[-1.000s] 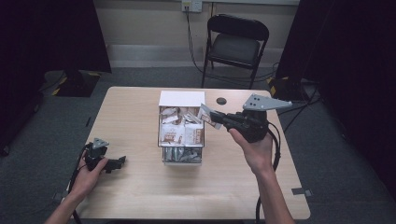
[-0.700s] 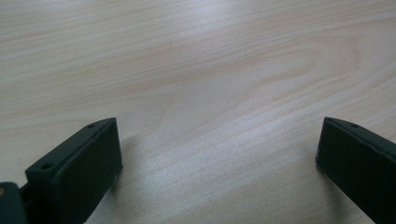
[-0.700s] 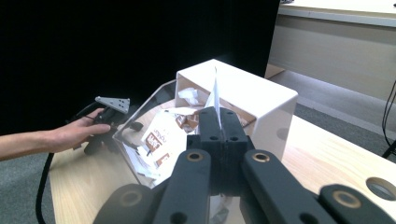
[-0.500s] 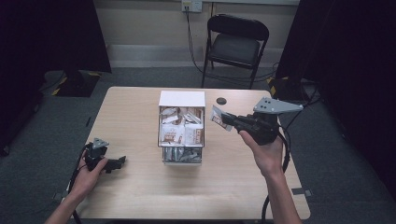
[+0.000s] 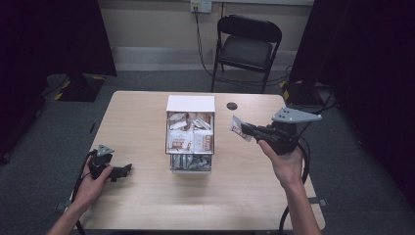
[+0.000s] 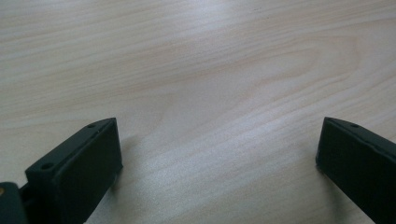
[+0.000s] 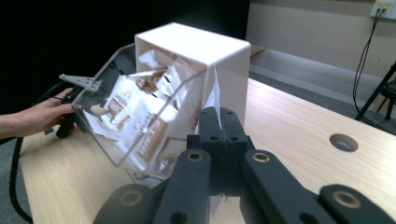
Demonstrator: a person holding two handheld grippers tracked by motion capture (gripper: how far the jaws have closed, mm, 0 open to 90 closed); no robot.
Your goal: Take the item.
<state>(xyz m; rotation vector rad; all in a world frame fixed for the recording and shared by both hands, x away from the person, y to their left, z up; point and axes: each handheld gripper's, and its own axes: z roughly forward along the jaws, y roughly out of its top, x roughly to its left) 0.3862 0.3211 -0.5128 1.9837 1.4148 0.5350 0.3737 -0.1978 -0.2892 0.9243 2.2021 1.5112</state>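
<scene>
1. High view: the right gripper [image 5: 243,129] grips a packet [image 5: 238,127] in the air just right of the dispenser [image 5: 190,134].
2. Right gripper view: its jaws are pressed together on the packet [image 7: 214,100], held edge-on, long axis upright.
3. Left gripper [image 5: 123,171], jaws wide and empty, rests on the table [image 5: 147,205] well left of the dispenser; the right hand is nearer.

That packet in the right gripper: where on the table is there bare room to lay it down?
Bare wood lies between the dispenser box and the right gripper holding the packet, up to the round cable hole. The front strip is free too. The left gripper, jaws open, takes the near-left corner.
</scene>
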